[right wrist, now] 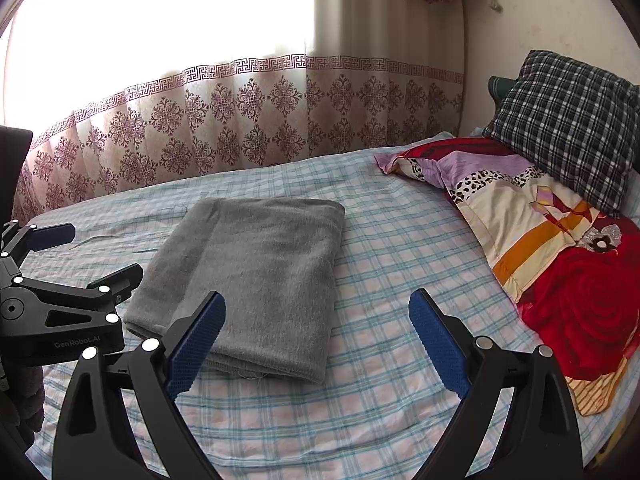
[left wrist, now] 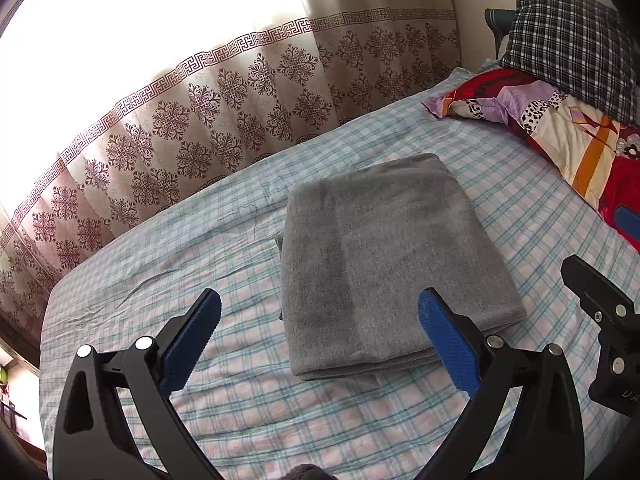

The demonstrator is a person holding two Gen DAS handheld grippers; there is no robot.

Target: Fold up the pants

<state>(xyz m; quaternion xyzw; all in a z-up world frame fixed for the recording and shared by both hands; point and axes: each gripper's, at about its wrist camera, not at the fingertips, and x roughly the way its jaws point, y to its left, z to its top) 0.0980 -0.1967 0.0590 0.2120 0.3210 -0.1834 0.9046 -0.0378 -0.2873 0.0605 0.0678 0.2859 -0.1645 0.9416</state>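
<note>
Grey pants, folded into a flat rectangle, lie mid-bed on a checked sheet. L gripper and R gripper hover just above – both w/ fingers spread wide, holding nothing. Pillows at right – curtain behind.

Bare sheet rings the folded pants; pillows crowd the right.

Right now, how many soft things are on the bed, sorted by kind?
Folded grey fleece pants: 1
Dark plaid pillow: 1
Red, purple and cream patchwork quilt: 1
Total: 3, all lying on the blue and pink checked bed sheet.
</note>
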